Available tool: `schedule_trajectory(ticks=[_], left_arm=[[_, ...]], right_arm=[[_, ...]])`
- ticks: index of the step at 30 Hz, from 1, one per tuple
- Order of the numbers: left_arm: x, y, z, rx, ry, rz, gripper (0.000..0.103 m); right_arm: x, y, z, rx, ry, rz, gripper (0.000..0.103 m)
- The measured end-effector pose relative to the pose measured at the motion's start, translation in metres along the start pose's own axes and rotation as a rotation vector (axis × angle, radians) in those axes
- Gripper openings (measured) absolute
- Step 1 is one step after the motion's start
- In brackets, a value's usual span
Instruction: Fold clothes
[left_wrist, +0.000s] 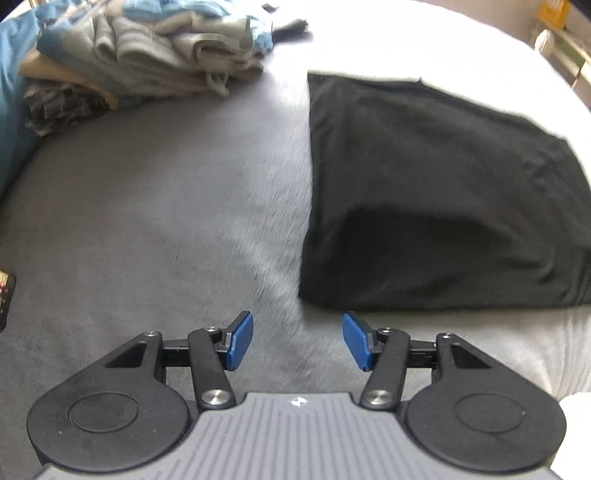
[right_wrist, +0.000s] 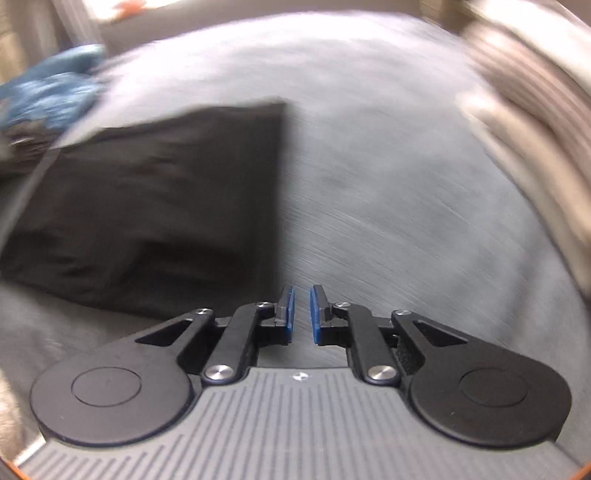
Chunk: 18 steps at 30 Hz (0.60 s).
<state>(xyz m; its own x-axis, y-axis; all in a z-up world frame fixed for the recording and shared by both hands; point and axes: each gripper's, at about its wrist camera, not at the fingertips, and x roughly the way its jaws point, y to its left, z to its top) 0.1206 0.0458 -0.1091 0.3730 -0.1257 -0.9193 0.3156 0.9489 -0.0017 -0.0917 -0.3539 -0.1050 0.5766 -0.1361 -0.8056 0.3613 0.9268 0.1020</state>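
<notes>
Grey bed cover (left_wrist: 166, 206), folded black garment (left_wrist: 424, 192), left gripper (left_wrist: 297, 341) spread, right gripper (right_wrist: 302, 314) nearly closed, empty.

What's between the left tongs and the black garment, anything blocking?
Nothing visible. The left tongs are open over bare grey blanket, and the folded black garment lies just ahead and to their right with only blanket between. The pile of clothes sits far off, at the back left.

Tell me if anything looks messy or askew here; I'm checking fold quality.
The black garment lies folded flat with straight edges on the grey blanket. The only untidy thing is the clothes pile at the far left, with loose, rumpled layers. Neither gripper holds anything.
</notes>
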Motion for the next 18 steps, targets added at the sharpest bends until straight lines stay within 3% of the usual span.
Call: schedule_trajectory(ticks=[4, 8, 13, 18], left_arm=[[0.007, -0.030, 0.019, 0.021, -0.057, -0.072, 0.055], [0.028, -0.060, 0.038, 0.080, -0.094, -0.113, 0.055], [0.051, -0.060, 0.042, 0.059, -0.062, -0.125, 0.053], [0.056, -0.043, 0.038, 0.039, -0.051, -0.138, 0.053]], right_arm=[[0.031, 0.088, 0.026, -0.182, -0.031, 0.190, 0.008], [0.070, 0.143, 0.044, -0.264, -0.029, 0.254, 0.008], [0.085, 0.150, 0.030, -0.288, 0.065, 0.229, 0.008], [0.048, 0.125, 0.008, -0.275, 0.158, 0.178, 0.008]])
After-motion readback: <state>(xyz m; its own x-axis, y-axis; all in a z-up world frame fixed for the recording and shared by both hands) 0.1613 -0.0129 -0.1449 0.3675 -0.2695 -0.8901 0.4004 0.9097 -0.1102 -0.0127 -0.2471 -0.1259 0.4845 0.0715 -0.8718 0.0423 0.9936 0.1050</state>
